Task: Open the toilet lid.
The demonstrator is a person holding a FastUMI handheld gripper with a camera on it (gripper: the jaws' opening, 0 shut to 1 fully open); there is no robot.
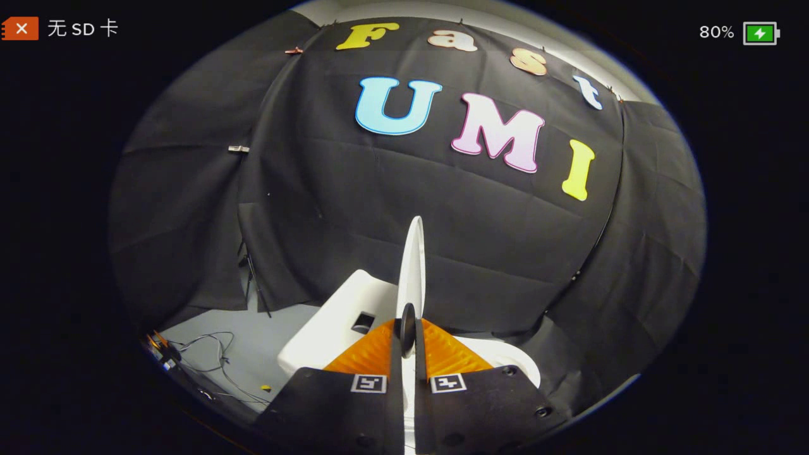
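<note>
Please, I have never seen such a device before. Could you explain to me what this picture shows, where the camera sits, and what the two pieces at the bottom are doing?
The camera rides on a hand-held tool that a person carries; it looks forward along the tool's tongs. Its lens is a fisheye, so straight things look bent.

The two dark plates with small square markers at the bottom are the two fingers of the tongs. They stand close together, and between them rises a thin white plastic toilet lid, seen edge-on and standing nearly upright. Both fingers appear to press on the lid's edge, so the lid seems held.

Beside the lid is the white boxy toilet body, and the rounded white seat rim lies beyond the fingers. Behind hangs a black cloth wall. On the grey floor lie thin black cables.
</note>
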